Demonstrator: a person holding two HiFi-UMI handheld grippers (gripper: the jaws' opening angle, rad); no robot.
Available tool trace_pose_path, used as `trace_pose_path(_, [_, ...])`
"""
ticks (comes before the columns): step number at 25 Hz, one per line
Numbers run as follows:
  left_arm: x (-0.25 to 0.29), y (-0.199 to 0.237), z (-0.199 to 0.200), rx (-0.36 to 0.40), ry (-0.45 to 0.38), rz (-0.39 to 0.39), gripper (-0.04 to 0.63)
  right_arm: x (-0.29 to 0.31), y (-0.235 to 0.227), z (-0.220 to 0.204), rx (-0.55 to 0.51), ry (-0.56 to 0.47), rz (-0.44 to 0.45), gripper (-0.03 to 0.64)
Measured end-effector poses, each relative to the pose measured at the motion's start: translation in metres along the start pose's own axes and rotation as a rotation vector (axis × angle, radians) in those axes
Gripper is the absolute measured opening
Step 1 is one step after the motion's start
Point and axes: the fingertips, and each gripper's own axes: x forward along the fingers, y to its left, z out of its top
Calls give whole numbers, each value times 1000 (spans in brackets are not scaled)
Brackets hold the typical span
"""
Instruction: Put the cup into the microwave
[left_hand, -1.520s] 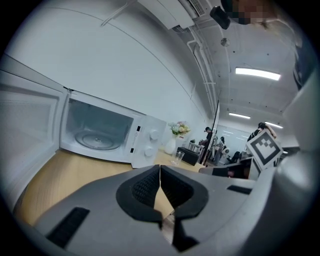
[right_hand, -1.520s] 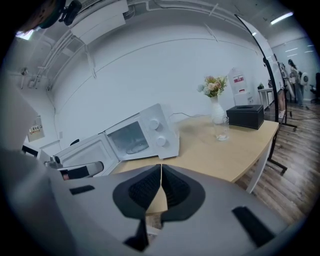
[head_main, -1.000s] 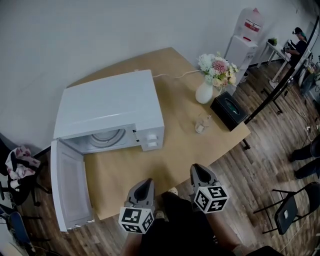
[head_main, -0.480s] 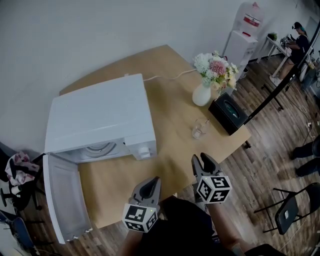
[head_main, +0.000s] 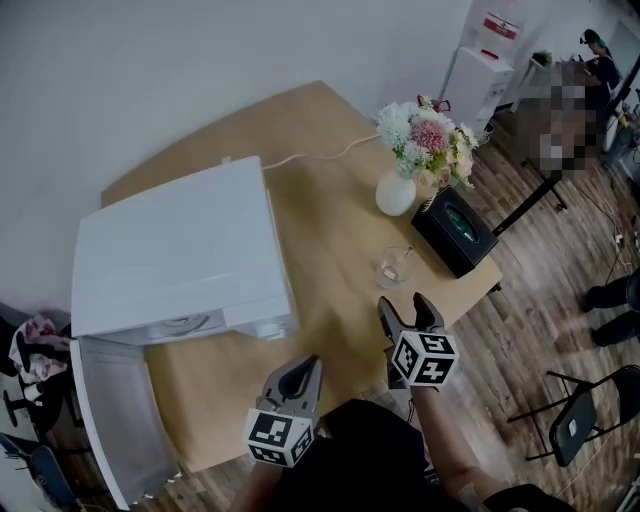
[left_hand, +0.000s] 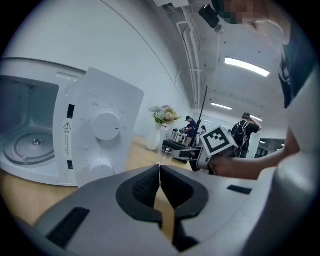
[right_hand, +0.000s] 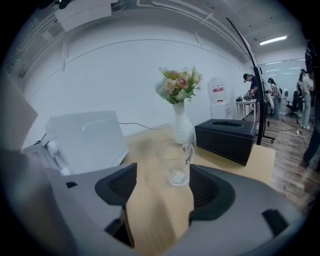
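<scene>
Clear glass cup (head_main: 393, 268) stands upright on the wooden table (head_main: 330, 215), near the black box (head_main: 455, 230) and well apart from the white microwave (head_main: 180, 255), whose door (head_main: 110, 420) hangs open. My right gripper (head_main: 407, 306) points at the cup, its jaws opening and the pads clear of the glass. My left gripper (head_main: 298, 370) is clenched and empty.

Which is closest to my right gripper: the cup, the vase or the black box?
The clear cup, straight ahead of the right gripper, whose opening jaws have nothing between them; the vase and black box stand farther back.
</scene>
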Motion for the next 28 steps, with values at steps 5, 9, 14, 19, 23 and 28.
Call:
trace_pose_path(5, [21,3,-2,-4,23,3,6,31,-13,-10,0,37,4,313])
trace_pose_path(9, [32,4,-1,1,29,5,6,54,-22,-16,-31,43,-3,334])
trace_pose_path(14, [37,7,-4,-2,38,22,6,77,-29,-14,-71,24,-12,341])
trace_pose_path(19, [41,10,-4,-10,39,40,6,89,-31,-2,-103,-34,-25,341])
trace_pose_path(23, [45,8,-5,-13,49,41,6,97,-32,2,-117,-65,-30,340])
trace_pose_path(28, [49,7,-1,-17,41,40,6,102,-33,8,-144,-122,-50,339])
